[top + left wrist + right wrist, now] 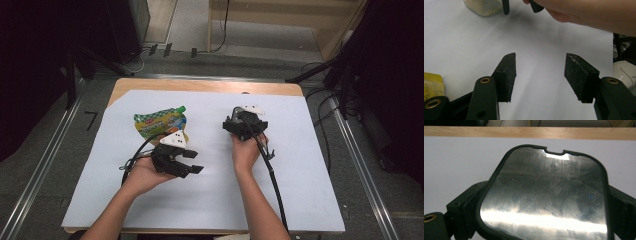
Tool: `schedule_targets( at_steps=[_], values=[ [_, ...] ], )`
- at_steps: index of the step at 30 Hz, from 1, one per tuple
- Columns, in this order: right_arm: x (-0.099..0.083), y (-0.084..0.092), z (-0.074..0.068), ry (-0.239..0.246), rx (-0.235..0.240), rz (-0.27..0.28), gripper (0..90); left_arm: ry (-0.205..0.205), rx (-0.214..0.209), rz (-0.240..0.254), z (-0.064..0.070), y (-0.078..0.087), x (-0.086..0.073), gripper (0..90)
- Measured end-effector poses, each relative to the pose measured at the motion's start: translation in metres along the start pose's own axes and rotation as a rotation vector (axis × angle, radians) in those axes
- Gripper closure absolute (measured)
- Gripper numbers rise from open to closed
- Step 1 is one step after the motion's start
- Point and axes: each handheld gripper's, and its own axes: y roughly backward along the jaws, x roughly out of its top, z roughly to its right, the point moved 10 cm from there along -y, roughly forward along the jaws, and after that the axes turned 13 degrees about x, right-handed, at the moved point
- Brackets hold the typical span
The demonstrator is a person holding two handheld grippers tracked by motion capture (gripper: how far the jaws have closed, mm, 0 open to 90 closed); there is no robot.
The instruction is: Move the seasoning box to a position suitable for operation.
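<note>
Right hand-held gripper clamps a dark glossy lid for carrying above the surface; left hand-held gripper waits open, empty

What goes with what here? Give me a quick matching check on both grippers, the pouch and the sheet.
1 left gripper
2 right gripper
3 green-capped pouch
4 white sheet

A covers the wooden table
B shut on a shiny dark-rimmed panel
C lies on the sheet beside the left gripper
D open, nothing between the jaws

Pairs: 1-D, 2-B, 3-C, 4-A
</note>
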Motion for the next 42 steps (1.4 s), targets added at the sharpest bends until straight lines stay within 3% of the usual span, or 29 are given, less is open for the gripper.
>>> schedule_targets(
  at_steps=[3, 7, 12, 15, 22, 27, 33, 34, 36, 37, 39, 41, 42],
  values=[
    [-0.004, -0.005, 0.002, -0.021, -0.017, -0.003, 7.2, 0.005, 0.001, 0.005, -0.001, 0.001, 0.000, 43.5],
    [-0.004, -0.005, 0.003, -0.015, -0.036, 0.008, 10.3, 0.009, -0.001, 0.009, -0.002, 0.001, 0.000, 43.5],
    [-0.004, -0.004, 0.003, 0.001, -0.036, -0.004, 12.3, 0.007, 0.002, 0.002, -0.002, 0.001, 0.000, 43.5],
    [-0.002, 0.001, 0.005, 0.023, -0.051, 0.019, 16.7, 0.011, 0.000, 0.004, -0.002, 0.001, 0.000, 43.6],
    [-0.004, 0.006, 0.009, 0.048, 0.020, -0.004, 17.0, 0.007, -0.002, -0.003, -0.001, -0.001, -0.001, 43.5],
    [-0.003, 0.011, 0.010, 0.076, 0.037, -0.014, 17.0, 0.013, 0.001, -0.005, -0.002, -0.001, -0.002, 43.6],
    [0.003, 0.025, 0.009, 0.090, 0.105, -0.014, 17.0, 0.011, -0.004, -0.010, -0.002, -0.002, -0.002, 43.5],
    [0.004, 0.032, 0.007, 0.112, 0.139, -0.018, 17.0, 0.014, -0.008, -0.007, -0.002, -0.001, -0.002, 43.5],
    [0.004, 0.036, 0.005, 0.121, 0.154, -0.020, 17.0, 0.016, -0.010, -0.006, -0.002, -0.002, -0.002, 43.5],
    [0.003, 0.044, 0.002, 0.133, 0.196, -0.026, 17.0, 0.018, -0.010, -0.008, -0.002, -0.002, -0.002, 43.5],
    [0.003, 0.049, 0.000, 0.141, 0.224, -0.027, 17.0, 0.019, -0.009, -0.009, -0.002, -0.002, -0.002, 43.5],
    [-0.001, 0.064, -0.008, 0.162, 0.311, -0.043, 17.0, 0.017, -0.012, -0.010, -0.002, -0.002, -0.003, 43.5],
    [-0.001, 0.064, -0.008, 0.162, 0.311, -0.043, 17.0, 0.018, -0.010, -0.012, -0.002, -0.003, -0.003, 43.5]
  ],
)
